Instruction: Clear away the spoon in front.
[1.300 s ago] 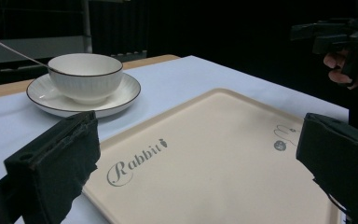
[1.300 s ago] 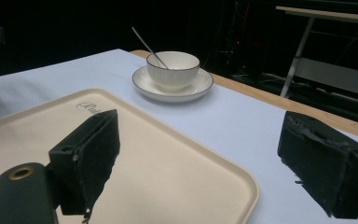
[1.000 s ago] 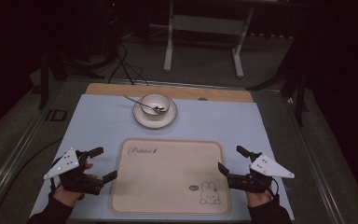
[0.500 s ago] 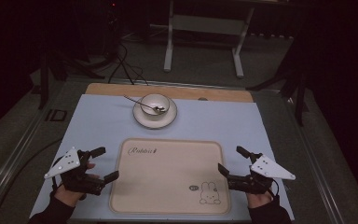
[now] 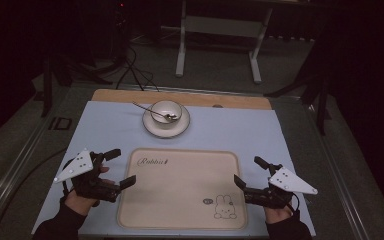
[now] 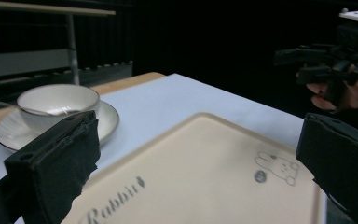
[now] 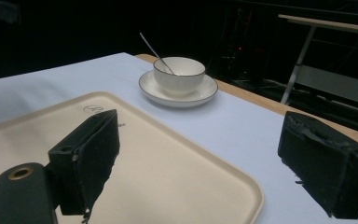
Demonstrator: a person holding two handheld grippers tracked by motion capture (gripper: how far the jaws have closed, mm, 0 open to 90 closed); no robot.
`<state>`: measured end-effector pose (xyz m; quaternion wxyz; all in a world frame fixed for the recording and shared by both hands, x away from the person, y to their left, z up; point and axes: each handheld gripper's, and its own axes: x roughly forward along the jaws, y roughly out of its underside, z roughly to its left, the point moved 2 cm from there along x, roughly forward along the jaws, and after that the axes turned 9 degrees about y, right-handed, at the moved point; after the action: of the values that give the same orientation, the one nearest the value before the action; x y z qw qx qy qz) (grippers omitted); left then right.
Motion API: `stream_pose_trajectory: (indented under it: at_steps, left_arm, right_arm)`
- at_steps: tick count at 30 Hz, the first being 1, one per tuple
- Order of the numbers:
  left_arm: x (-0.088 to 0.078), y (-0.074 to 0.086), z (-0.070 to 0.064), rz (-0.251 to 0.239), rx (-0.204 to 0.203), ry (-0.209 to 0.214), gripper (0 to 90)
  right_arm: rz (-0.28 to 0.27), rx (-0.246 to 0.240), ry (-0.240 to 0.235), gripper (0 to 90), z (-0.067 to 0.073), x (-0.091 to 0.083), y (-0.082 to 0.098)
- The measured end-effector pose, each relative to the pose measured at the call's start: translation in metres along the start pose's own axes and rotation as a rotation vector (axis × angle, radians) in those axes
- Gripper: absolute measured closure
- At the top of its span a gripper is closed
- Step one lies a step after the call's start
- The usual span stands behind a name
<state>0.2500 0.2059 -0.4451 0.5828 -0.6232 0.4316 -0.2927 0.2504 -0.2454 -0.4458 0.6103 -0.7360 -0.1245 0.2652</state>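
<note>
A beige tray (image 5: 180, 187) printed with "Rabbit" and a small rabbit lies at the near middle of the table, bare; it appears as the tray (image 6: 205, 177) and the tray (image 7: 168, 172) in the gripper views. Behind it a white bowl (image 5: 166, 112) sits on a saucer (image 5: 152, 127) with a spoon (image 5: 147, 110) leaning in it. My left gripper (image 5: 116, 167) is open at the tray's left edge, nothing between its jaws. At the tray's right edge my right gripper (image 5: 250, 171) is open and holds nothing. The bowl (image 6: 58, 101) and the bowl (image 7: 179, 73) lie ahead of both.
A pale blue mat (image 5: 230, 127) covers the table, with a wooden strip (image 5: 130, 95) along the far edge. A metal stand (image 5: 217, 35) and cables stand on the dark floor beyond. The other hand's gripper (image 6: 331, 60) appears at the upper right of the left gripper view.
Both grippers have barely shifted; they stay open beside the tray. The bowl, saucer and spoon have not moved.
</note>
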Motion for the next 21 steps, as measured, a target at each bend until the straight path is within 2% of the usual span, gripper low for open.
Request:
stream_pose_trajectory:
  at_steps: [4,9,14,16,21]
  left_arm:
    - [0.002,-0.009,0.011,0.005,0.01,-0.016,0.0]
    - [0.004,-0.023,0.03,-0.012,-0.019,-0.031,0.0]
    - [0.008,-0.037,0.048,-0.025,-0.031,-0.076,0.0]
    - [0.011,-0.041,0.055,-0.027,-0.051,-0.079,0.0]
    - [0.018,-0.049,0.068,-0.031,-0.061,-0.094,0.0]
  right_arm:
    - [0.0,0.0,-0.007,12.4,0.0,0.001,0.0]
    - [-0.005,-0.006,-0.028,12.2,0.001,0.001,0.0]
    - [-0.007,-0.012,-0.036,12.2,0.002,0.002,0.0]
    - [-0.007,-0.011,-0.036,12.2,0.002,0.002,0.0]
    - [-0.01,-0.008,-0.038,12.2,0.002,0.002,0.0]
